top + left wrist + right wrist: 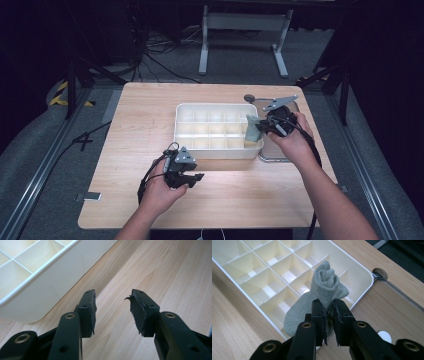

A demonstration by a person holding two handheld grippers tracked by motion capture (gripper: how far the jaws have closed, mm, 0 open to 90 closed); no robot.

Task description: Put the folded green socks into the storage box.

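A white divided organiser box sits mid-table, its cells bare. My right gripper hovers over the box's right end, shut on a rolled grey-green sock. In the right gripper view the sock bulges above the jaws of the right gripper and hangs over a corner cell of the box. My left gripper is held low over bare wood just in front of the box. In the left gripper view that gripper is open, with nothing between its pads, and the box wall is at upper left.
A flat clear tray with a metal-looking rim lies right of the box under my right hand; its edge is seen in the right gripper view. The wooden table has free room left of and in front of the box. Cables and a stand lie on the floor beyond.
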